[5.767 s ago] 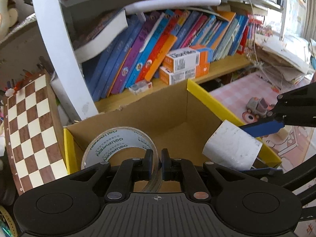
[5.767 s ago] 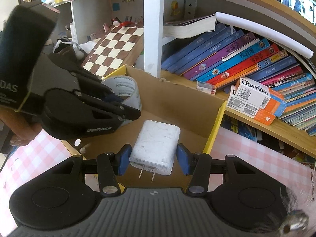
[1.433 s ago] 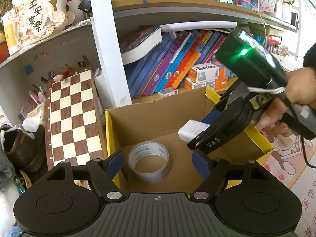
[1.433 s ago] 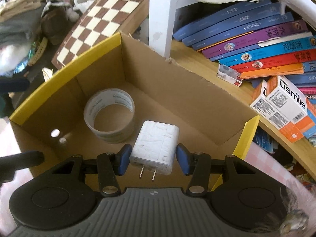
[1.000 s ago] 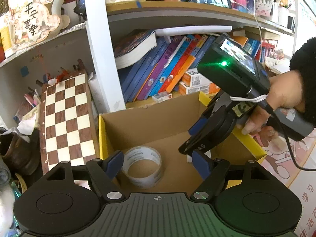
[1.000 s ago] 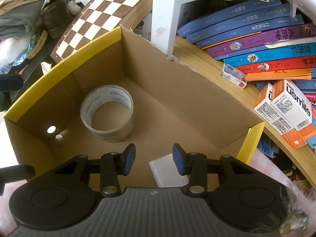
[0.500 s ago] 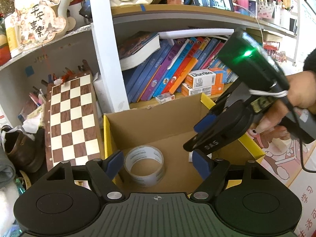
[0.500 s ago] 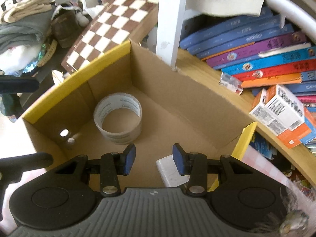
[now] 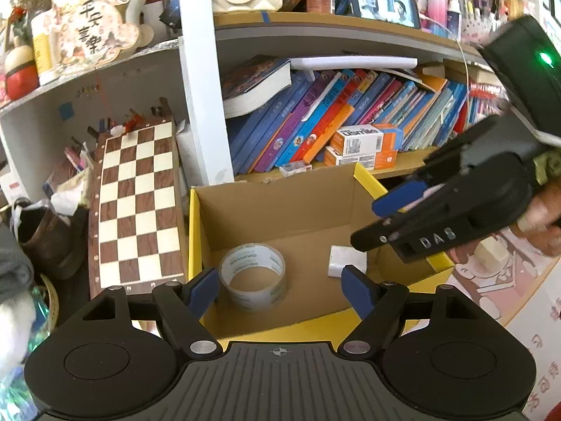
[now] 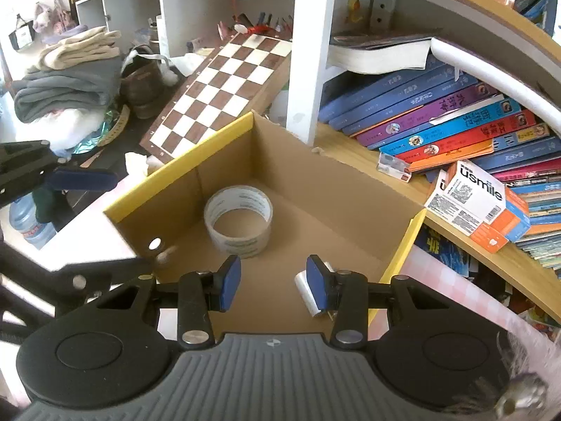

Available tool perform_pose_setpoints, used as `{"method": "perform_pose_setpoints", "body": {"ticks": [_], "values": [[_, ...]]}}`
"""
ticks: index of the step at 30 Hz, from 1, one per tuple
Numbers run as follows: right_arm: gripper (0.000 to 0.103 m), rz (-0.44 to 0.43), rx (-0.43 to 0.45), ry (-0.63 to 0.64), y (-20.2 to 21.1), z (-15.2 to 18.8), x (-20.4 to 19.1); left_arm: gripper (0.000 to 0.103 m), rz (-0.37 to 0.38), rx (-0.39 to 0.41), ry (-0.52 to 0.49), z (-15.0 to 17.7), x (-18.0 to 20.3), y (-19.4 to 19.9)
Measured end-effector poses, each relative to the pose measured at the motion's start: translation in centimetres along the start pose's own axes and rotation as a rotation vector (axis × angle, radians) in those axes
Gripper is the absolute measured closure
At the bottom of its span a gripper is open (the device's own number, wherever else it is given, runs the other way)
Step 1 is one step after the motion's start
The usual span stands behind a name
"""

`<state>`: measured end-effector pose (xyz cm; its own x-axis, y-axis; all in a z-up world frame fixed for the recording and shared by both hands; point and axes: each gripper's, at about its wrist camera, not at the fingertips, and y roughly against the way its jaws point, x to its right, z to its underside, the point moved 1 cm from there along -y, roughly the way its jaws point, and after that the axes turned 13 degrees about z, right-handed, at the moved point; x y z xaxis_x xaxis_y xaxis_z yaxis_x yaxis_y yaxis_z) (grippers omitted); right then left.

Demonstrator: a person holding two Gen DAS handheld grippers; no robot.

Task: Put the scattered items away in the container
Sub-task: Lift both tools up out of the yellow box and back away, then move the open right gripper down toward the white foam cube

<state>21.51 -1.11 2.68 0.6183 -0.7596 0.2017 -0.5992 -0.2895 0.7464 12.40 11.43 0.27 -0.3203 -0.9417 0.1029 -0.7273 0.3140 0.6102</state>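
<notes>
A cardboard box with yellow rim (image 9: 277, 207) (image 10: 178, 168) stands in front of the bookshelf. A roll of clear tape (image 9: 252, 275) (image 10: 238, 221) lies on its floor at the left. A white plug charger (image 9: 345, 259) (image 10: 306, 289) lies on the floor at the right. My left gripper (image 9: 280, 289) is open and empty, above the box's near edge. My right gripper (image 10: 273, 280) is open and empty, above the box; its right finger partly hides the charger. The right gripper also shows in the left wrist view (image 9: 389, 217), raised above the box's right side.
A chessboard (image 9: 138, 207) (image 10: 224, 91) leans left of the box. A shelf of books (image 9: 333, 122) (image 10: 438, 119) and a usmile carton (image 10: 477, 203) sit behind. A white shelf post (image 9: 203, 80) stands at the box's back. Folded clothes (image 10: 66, 77) lie far left.
My right gripper let go of the charger, which now lies on the box floor, and rose up and back. My left gripper, earlier shut on the tape, is open and drawn back.
</notes>
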Motion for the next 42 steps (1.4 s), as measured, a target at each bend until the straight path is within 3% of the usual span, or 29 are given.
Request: {"method": "perform_pose_setpoints", "body": {"ticks": [10,31,39,42], "values": [[0.063,0.054,0.039,-0.089,3.3,4.0,-0.3,0.019,-0.012,0.012,0.023,0.7,0.9,1.7],[0.062,0.146,0.005,-0.255,7.3,12.7,0.7,0.019,0.008,-0.032,0.001,3.2,4.7,2.2],[0.051,0.189,0.012,-0.309,8.1,14.4,1.0,0.017,-0.009,-0.052,0.016,4.2,6.1,2.0],[0.043,0.204,0.017,-0.315,8.4,14.9,0.9,0.017,-0.013,-0.060,0.017,4.6,6.7,1.8]]}}
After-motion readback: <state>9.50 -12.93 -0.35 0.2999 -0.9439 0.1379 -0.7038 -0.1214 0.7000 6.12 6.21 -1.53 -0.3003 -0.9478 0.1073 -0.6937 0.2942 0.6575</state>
